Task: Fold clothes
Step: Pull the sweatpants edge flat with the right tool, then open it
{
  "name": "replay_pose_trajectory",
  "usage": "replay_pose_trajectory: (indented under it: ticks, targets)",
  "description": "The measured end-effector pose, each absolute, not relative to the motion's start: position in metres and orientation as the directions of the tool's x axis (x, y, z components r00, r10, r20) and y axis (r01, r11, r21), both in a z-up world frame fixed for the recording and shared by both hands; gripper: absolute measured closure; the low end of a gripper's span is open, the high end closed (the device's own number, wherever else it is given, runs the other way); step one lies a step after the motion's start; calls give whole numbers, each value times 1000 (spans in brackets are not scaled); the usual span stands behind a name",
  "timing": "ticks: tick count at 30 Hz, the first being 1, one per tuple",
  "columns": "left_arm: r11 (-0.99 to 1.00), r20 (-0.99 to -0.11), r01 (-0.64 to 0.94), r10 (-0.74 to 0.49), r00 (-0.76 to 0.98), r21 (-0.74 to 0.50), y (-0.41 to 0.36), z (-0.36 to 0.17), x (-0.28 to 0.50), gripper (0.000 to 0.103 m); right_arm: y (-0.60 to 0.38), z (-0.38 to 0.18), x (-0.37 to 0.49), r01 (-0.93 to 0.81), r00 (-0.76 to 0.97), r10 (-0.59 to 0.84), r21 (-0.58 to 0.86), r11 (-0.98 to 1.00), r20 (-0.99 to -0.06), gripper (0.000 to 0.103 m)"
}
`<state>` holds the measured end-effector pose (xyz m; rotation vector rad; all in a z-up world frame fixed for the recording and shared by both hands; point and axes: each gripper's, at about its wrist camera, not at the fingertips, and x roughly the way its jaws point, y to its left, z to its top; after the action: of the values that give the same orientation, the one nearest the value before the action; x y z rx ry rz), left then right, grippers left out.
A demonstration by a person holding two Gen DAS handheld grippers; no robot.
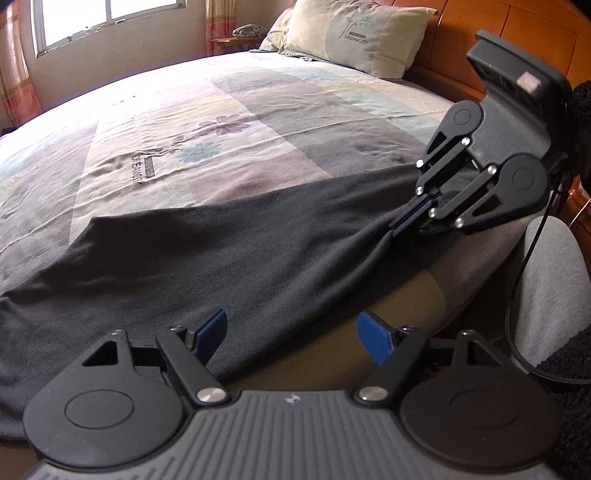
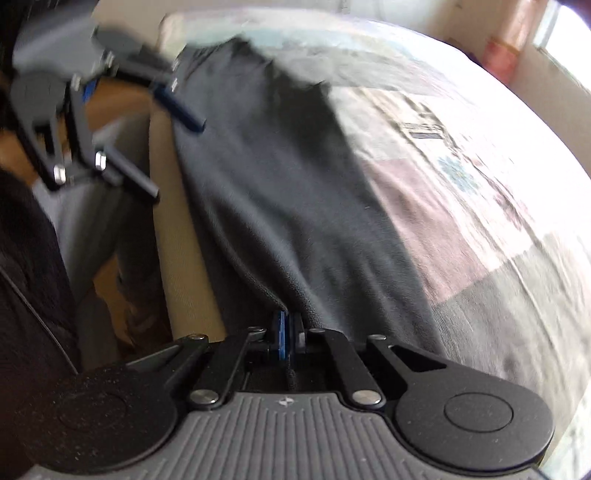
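**Room and Background**

A bed [image 1: 229, 122] fills most of the left wrist view. Its sheet is pastel patchwork with flower prints and "DREAMCITY" lettering. Two pillows [image 1: 354, 33] rest against an orange wooden headboard [image 1: 517, 26]. A window [image 1: 103, 18] on the far wall admits strong daylight, which washes out the sheet nearest it. A pink checked curtain [image 1: 14, 74] hangs to its left. The wall [image 1: 147, 44] below is plain beige. A small wooden shelf [image 1: 236, 40] stands beside the bed.

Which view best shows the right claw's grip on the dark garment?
The left wrist view: the right claw appears sharply from outside, shut on the dark garment, cloth pulling taut toward it. The right wrist view is blurred, showing only pinched cloth.
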<state>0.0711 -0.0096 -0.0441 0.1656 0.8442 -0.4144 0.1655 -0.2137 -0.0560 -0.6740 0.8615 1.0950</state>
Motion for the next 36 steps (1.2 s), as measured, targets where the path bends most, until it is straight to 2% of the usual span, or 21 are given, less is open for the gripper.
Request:
replay_pose_trajectory:
  ticks: [3, 7, 9, 13, 17, 21, 23, 25, 28, 32, 36]
  targets:
    - [905, -758, 424, -292, 583, -23, -10, -46, 74, 20, -222, -54, 165, -937, 155, 482, 26, 348, -862, 100]
    - [902, -765, 430, -296, 572, -28, -9, -49, 78, 20, -225, -68, 162, -924, 123, 446, 61, 377, -887, 100]
    - [898, -765, 438, -299, 570, -24, -10, -49, 81, 20, -231, -60, 159, -911, 149, 466, 62, 407, -872, 99]
    - [893, -761, 450, -303, 574, -16, -13, -49, 92, 20, -257, -33, 157, -845, 291, 515, 35, 533, -807, 87]
    - [899, -757, 438, -297, 582, -16, -18, -61, 113, 20, -278, -47, 160, -723, 396, 451, 30, 690, -800, 85]
    - [916, -808, 402, -227, 544, 13, -9, -83, 127, 20, -297, -74, 157, -624, 426, 394, 51, 779, -815, 81]
    - [922, -812, 387, -235, 534, -12, 6, -82, 124, 19, -300, -71, 155, -587, 460, 375, 42, 809, -804, 81]
    - [929, -811, 370, -227, 540, -13, 20, -72, 124, 19, -300, -64, 152, -549, 498, 357, 31, 835, -790, 74]
    - [943, -785, 331, -175, 594, 40, 33, -58, 137, 19, -289, -52, 155, -547, 540, 410, 63, 835, -735, 63]
    - [964, -756, 264, -182, 628, -13, 51, -57, 169, 19, -251, -49, 172, -567, 554, 488, 124, 814, -674, 61]
    - [988, -770, 157, -103, 630, -4, 84, -80, 188, 19, -219, -56, 190, -582, 510, 533, 186, 792, -675, 61]
